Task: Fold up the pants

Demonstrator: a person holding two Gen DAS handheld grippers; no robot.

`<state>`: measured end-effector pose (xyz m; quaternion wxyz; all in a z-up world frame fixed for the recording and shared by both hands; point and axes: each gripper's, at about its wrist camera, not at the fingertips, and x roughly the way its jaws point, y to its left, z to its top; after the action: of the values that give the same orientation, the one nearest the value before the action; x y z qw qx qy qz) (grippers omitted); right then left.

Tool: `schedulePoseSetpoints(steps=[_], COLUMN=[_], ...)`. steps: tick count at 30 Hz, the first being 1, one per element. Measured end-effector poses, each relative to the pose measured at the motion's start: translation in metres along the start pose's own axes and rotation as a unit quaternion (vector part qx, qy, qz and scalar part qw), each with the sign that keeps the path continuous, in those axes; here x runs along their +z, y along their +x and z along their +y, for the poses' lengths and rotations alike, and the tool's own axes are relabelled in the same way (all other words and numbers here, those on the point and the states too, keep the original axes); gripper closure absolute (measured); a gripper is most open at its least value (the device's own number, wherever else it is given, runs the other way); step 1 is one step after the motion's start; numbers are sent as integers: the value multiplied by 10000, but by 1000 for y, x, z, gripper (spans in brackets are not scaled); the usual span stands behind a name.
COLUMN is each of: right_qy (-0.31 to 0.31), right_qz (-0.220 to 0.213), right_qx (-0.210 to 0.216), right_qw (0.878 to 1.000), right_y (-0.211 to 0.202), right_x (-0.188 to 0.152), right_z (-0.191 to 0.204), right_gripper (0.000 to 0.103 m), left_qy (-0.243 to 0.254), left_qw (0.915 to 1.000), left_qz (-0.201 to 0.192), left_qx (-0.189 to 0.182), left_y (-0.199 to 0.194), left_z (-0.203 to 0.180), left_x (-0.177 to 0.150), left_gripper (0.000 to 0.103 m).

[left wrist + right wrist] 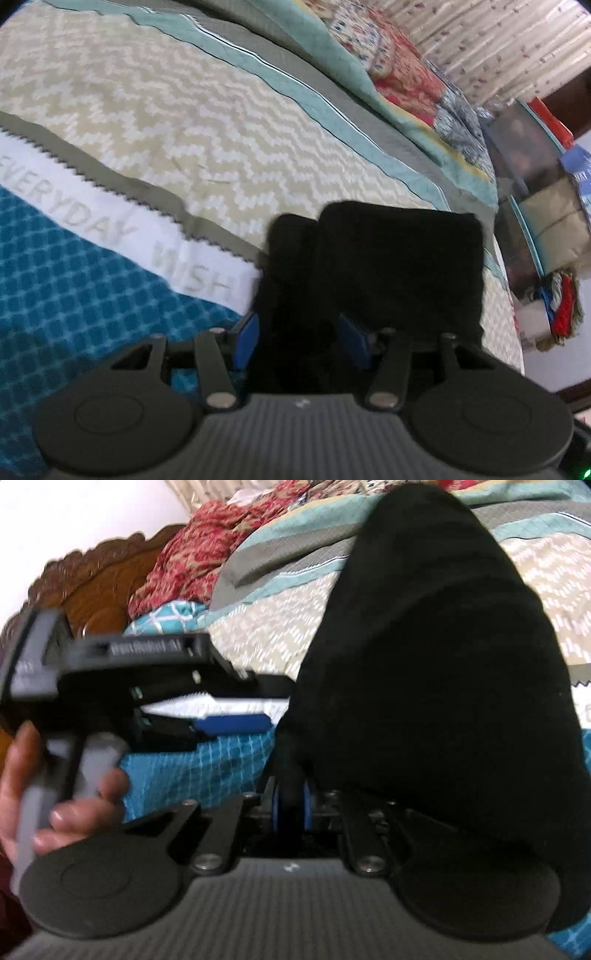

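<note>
Both grippers at the black pants (424, 664) on the bed (184, 110).
My right gripper (291, 806) pinches a fold; my left gripper (301, 339) stands spread with cloth between its fingers, unpressed. Bedspread lies open beyond the pants' far edge.

Matt black cloth against woven bedding and hard plastic.

Showing the pants (436, 672) as soft, dull black fabric swallowing all light; lying on a bedspread (192, 122) of textured woven cloth, zigzag-patterned and slightly rough. Gleaming dark brown on a carved wooden headboard (99, 587), polished looking. Showing matt black plastic with ribbed grey housing on the left gripper (301, 338) and right gripper (291, 808), smooth blue pads (249, 341), and small shiny metal pins at the linkages.
</note>
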<state>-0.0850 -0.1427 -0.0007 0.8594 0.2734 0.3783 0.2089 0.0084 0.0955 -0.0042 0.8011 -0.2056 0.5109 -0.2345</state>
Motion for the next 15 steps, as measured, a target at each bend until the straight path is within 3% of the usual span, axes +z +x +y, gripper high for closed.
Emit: schedulePoseSetpoints(steps=[3, 5, 6, 7, 8, 9, 12, 15], right_qy=[-42, -137, -174, -207, -253, -309, -354, 241], right_qz=[-144, -158, -194, -235, -350, -547, -1380, -1768], right_qx=[204, 274, 257, 268, 307, 275, -238, -869], right_qw=[9997, 9994, 9993, 9991, 9986, 9976, 9895, 9801], right_y=[-17, -27, -32, -37, -47, -55, -88, -98], right_x=[4, 3, 0, -1, 0, 2, 19, 46], right_z=[-3, -6, -7, -9, -12, -13, -28, -60], right_gripper=[74, 71, 71, 70, 69, 70, 70, 71], left_qy=[158, 316, 385, 459, 492, 492, 605, 723], left_qw=[9998, 9994, 9992, 9988, 9985, 9985, 9981, 9964], left_qz=[21, 69, 89, 122, 180, 184, -12, -383], left_qx=[-143, -106, -73, -88, -146, -172, -131, -225], left_y=[7, 16, 21, 26, 29, 30, 20, -9], left_z=[-13, -22, -25, -28, -30, -31, -33, -36], left_x=[-2, -2, -1, -1, -1, -2, -5, -6], left_gripper=[47, 49, 58, 85, 94, 94, 95, 96])
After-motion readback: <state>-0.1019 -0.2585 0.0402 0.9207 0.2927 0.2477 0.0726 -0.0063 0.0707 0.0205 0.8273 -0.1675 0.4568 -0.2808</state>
